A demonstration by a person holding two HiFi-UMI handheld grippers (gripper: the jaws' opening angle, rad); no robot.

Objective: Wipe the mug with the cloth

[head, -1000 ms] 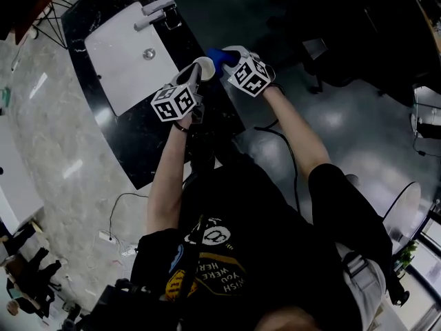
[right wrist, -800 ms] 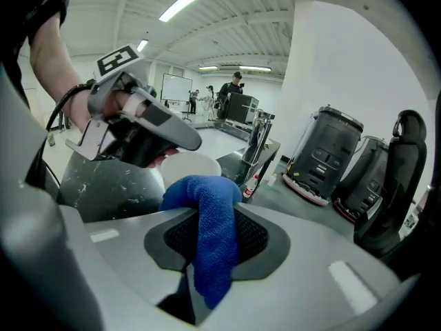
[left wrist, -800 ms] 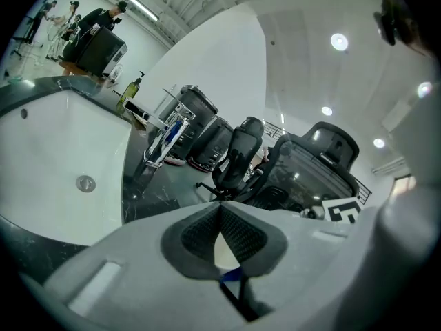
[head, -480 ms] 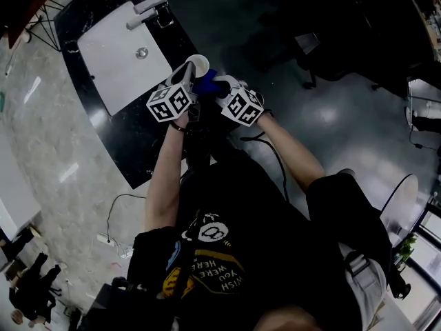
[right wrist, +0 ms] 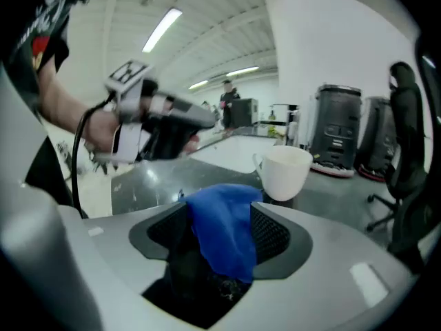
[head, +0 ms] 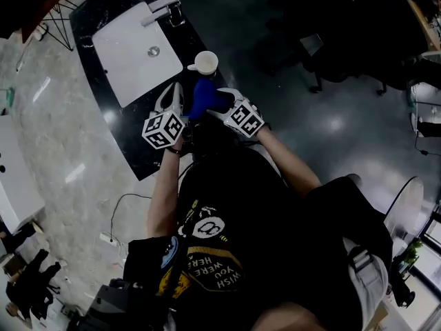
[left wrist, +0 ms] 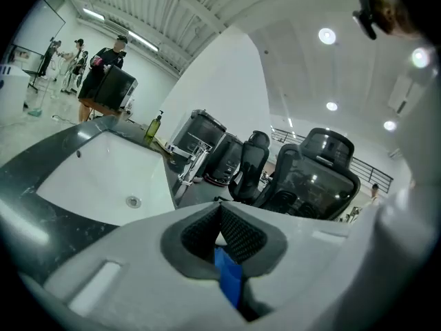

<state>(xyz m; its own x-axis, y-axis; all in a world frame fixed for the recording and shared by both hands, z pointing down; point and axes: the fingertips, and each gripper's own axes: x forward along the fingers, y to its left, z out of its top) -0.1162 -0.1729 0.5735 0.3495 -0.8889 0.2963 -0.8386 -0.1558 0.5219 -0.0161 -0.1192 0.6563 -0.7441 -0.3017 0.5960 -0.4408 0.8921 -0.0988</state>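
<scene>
Only one piece of writing can be read: the person's black T-shirt (head: 227, 240) carries "WISH YOU WERE HERE", seen upside down from the head view. Each gripper's cube bears black-and-white square markers. No print shows on the white mug (head: 204, 63).

The mug stands upright on the black counter (head: 138, 150), free of both grippers, just beside the corner of the white sink (head: 131, 61), with the faucet (head: 162, 9) at the basin's far end. The blue cloth (head: 207, 96) lies bunched on the counter near the mug, on the person's side of it.

The right gripper (head: 222, 106) has its jaws opening; the cloth sits between the pads, draped against one of them with a gap on the other side, so it is not pinched. The left gripper (left wrist: 220, 234) has its jaws brought together; a thin blue sliver shows low in the slot, and what it is cannot be told.

Beyond the counter stand black office chairs (left wrist: 324, 178), and a yellowish bottle (left wrist: 153, 126) stands beyond the sink's far corner.
</scene>
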